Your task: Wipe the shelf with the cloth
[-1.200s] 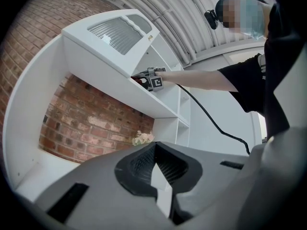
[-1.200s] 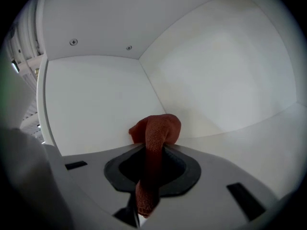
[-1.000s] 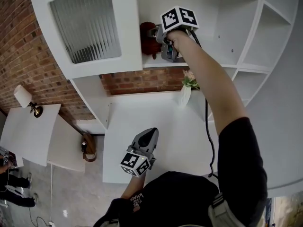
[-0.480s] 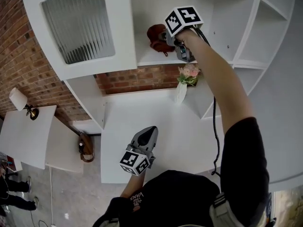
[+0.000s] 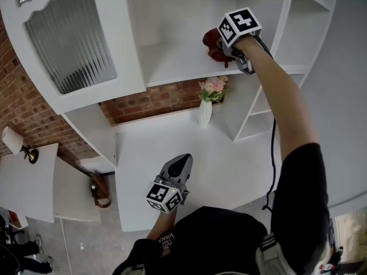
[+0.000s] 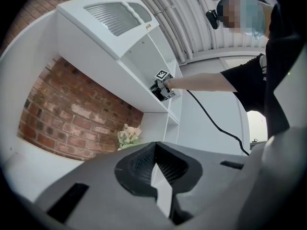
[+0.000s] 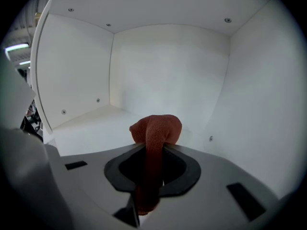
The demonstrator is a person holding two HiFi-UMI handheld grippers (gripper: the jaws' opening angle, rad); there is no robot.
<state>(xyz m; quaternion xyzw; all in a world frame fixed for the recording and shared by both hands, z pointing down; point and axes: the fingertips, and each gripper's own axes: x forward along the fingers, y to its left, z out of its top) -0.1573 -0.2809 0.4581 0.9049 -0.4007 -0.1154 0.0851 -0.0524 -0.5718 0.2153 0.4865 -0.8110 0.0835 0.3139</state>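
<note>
Compared with a second before, the right tool (image 5: pixel 225 47) and the cloth (image 5: pixel 212 41) had travelled along the shelf (image 5: pixel 172 62) from just beside the edge of the ribbed-glass cabinet door (image 5: pixel 69 39) toward 3 o'clock, and now sat at about 1 o'clock in the head view, nearer the upright side panel (image 5: pixel 279 27) than the door. The left tool (image 5: pixel 181 161) had stayed low over the white tabletop (image 5: pixel 229 153), its jaws pressed together on nothing, tips pointing to 12 o'clock toward the vase of flowers (image 5: pixel 205 110), which stood well apart from it at the back of the tabletop, against the brick wall (image 5: pixel 155 99). In the right gripper view the right tool (image 7: pixel 152 150) pinched the rust-red cloth (image 7: pixel 156 128), one strip drawn down between the jaws and a bunched wad bulging over their tips, low over the shelf floor (image 7: pixel 91 128). The shelf's side wall (image 7: pixel 254 104) rose close at 3 o'clock, while toward 9 o'clock the shelf floor ran open to the far side wall (image 7: pixel 72 80); the back wall (image 7: pixel 168 75) stood beyond the cloth at 12 o'clock. The shelf's front edge lay under the tool at 6 o'clock. A black cable (image 5: pixel 272 148) hung from the right arm past the tabletop's 3 o'clock edge.
</note>
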